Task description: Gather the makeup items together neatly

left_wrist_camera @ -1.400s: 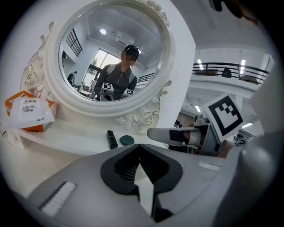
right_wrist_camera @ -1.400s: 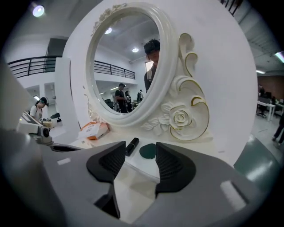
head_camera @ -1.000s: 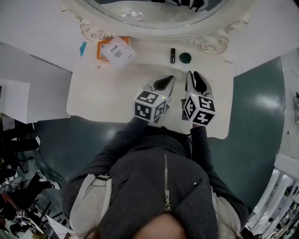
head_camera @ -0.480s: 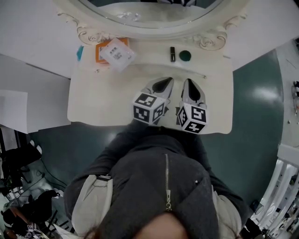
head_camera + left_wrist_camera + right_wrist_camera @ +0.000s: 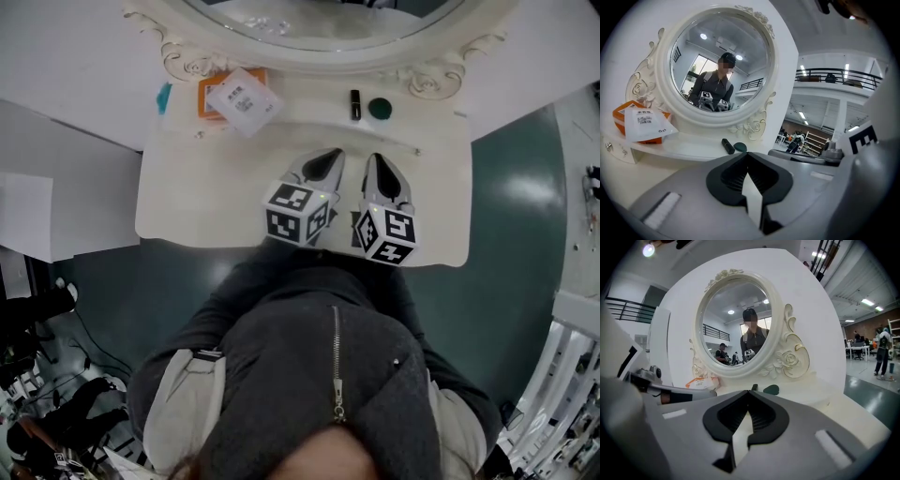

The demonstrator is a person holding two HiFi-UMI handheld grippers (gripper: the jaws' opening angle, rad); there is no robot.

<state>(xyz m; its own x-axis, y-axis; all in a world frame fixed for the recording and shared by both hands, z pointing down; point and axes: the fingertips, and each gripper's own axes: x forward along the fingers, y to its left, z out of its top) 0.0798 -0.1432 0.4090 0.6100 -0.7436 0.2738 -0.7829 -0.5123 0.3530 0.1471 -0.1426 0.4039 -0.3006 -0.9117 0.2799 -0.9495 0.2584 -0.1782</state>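
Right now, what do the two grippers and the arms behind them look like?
The left gripper and right gripper match: pale grey tapering shells with black ribbed pads inside the jaws. Each carries a white cube printed with black square markers, the left cube and the right cube. No cables show. The arms are covered by the long sleeves of a dark grey zip-front jacket.

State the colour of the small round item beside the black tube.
Dark green; the small round item shows best in the head view.
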